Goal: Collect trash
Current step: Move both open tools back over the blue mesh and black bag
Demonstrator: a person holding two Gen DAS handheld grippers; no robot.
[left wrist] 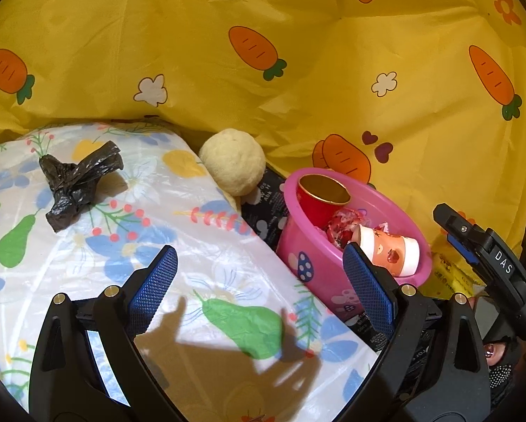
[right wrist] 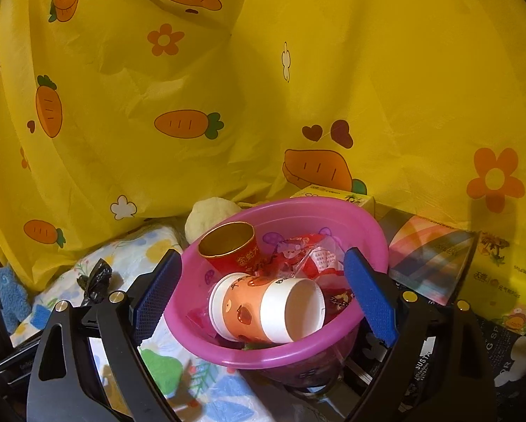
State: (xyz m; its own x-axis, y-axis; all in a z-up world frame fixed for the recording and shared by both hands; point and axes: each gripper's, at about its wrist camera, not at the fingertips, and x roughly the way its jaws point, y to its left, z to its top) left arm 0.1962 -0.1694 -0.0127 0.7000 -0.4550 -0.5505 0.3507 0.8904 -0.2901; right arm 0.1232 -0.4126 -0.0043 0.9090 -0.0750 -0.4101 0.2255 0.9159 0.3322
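Your left gripper (left wrist: pixel 259 274) hangs over the floral plastic-covered cushion (left wrist: pixel 199 281), jaws spread wide and holding nothing. The crumpled black plastic bag scrap (left wrist: pixel 78 184) lies on that cushion at about 10 o'clock from the gripper, well apart from both blue pads, with nothing between you and it. At 12 o'clock a pale yellow fuzzy ball (left wrist: pixel 233 161) sits at the cushion's far edge, against the yellow carrot-print cloth (left wrist: pixel 263 52) that backs the whole scene.

At 2 o'clock the round pink plastic basin (left wrist: pixel 319 267) stands just beside the cushion. In it are a red paper cup with a gold lining (left wrist: pixel 321 195), red crumpled wrappers (left wrist: pixel 344 227), and an orange-and-white paper cup (left wrist: pixel 391 251) lying on its side.

Your right gripper (right wrist: pixel 263 281) is also wide open and empty, its jaws straddling the basin's near rim from above. In its view a rainbow-striped box (right wrist: pixel 428 260) lies at 2 o'clock, just beside the basin, and a blue plush toy (right wrist: pixel 11 292) sits at 9 o'clock.
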